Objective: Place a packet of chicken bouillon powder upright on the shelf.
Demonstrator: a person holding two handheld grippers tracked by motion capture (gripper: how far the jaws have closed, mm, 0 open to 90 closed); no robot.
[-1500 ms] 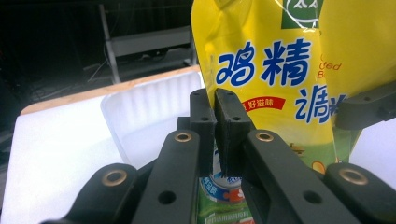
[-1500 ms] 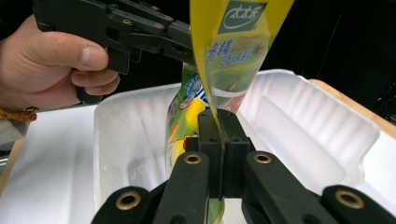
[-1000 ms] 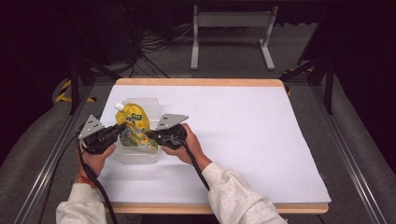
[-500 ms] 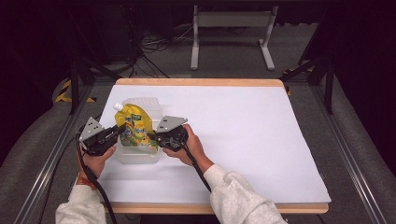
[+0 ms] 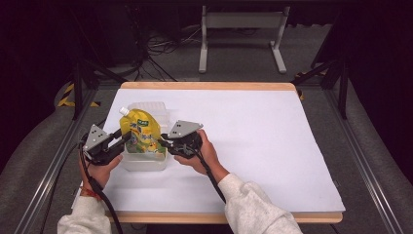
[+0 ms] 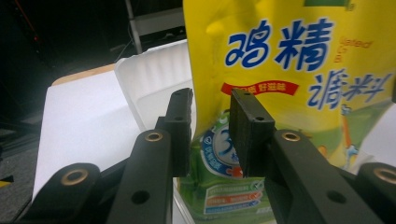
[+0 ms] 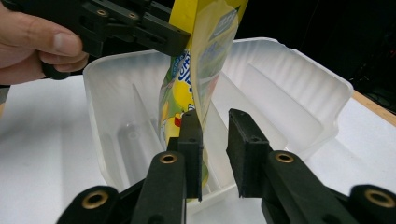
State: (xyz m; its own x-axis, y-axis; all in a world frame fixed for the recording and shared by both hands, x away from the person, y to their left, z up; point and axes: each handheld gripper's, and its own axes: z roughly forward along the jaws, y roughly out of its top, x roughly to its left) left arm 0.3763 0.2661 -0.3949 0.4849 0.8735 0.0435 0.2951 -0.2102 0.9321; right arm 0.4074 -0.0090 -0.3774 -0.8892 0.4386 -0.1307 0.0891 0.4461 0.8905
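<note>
- Yellow pouch [image 5: 140, 135] stands upright in the clear tray [image 5: 146, 162] near the worktop's [image 5: 253, 146] left edge, spout up top.
- Left tongs [image 6: 212, 123] are spread, one jaw on each side of the pouch's edge, not pinching it.
- Right tongs [image 7: 215, 140] are spread too, at the pouch's other edge just above the tray rim; the left jaw looks like it's touching the pouch, the other is off it.
- Tray has ribbed dividers inside.
</note>
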